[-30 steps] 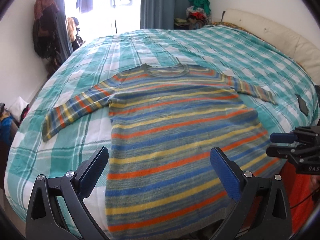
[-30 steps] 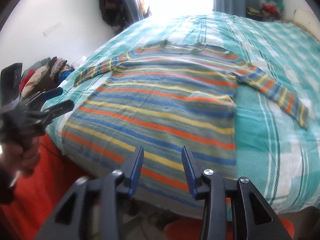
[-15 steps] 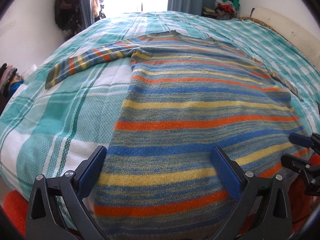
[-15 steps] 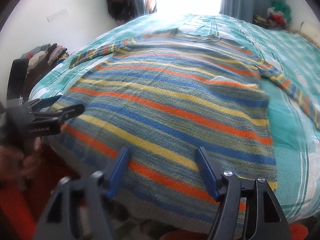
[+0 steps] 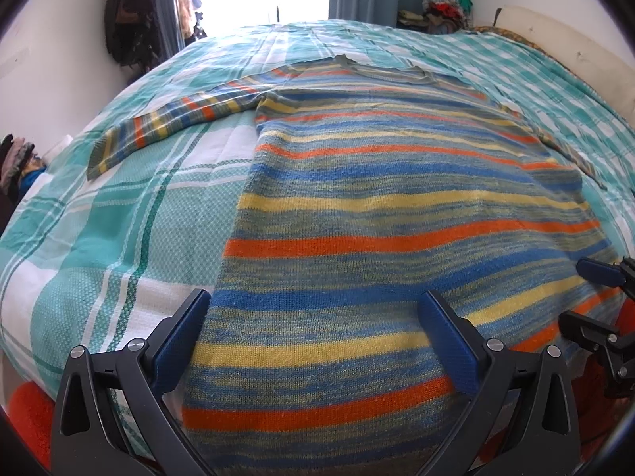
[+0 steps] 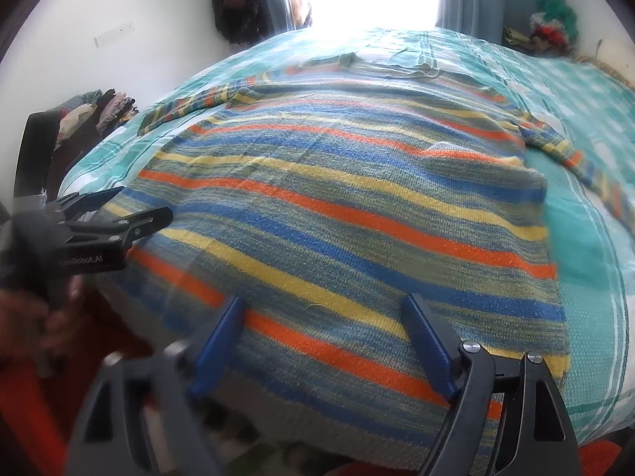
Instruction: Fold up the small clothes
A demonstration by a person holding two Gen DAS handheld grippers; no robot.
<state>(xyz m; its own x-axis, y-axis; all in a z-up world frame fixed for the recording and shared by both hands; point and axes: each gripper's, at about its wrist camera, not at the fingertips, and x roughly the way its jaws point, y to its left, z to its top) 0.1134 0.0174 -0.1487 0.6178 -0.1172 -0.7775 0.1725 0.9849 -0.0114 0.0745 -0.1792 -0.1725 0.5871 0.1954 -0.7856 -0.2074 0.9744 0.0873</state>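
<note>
Your striped knitted sweater (image 5: pixel 381 214) in blue, orange and yellow lies flat, sleeves spread, on the teal-and-white checked bedspread (image 5: pixel 119 214). Your left gripper (image 5: pixel 313 341) hangs over its hem, fingers wide apart, gripping nothing. Your right gripper (image 6: pixel 323 341) has just been opening; its fingers stand apart above the hem's other corner.

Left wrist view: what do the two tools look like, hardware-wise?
Both match. The left tool has black triangular cut-out finger frames, silver pivot screws and flat blue pads. The right tool is built the same. In the right wrist view, white lettering ending "Robot.AI" marks the left tool's black body.
</note>
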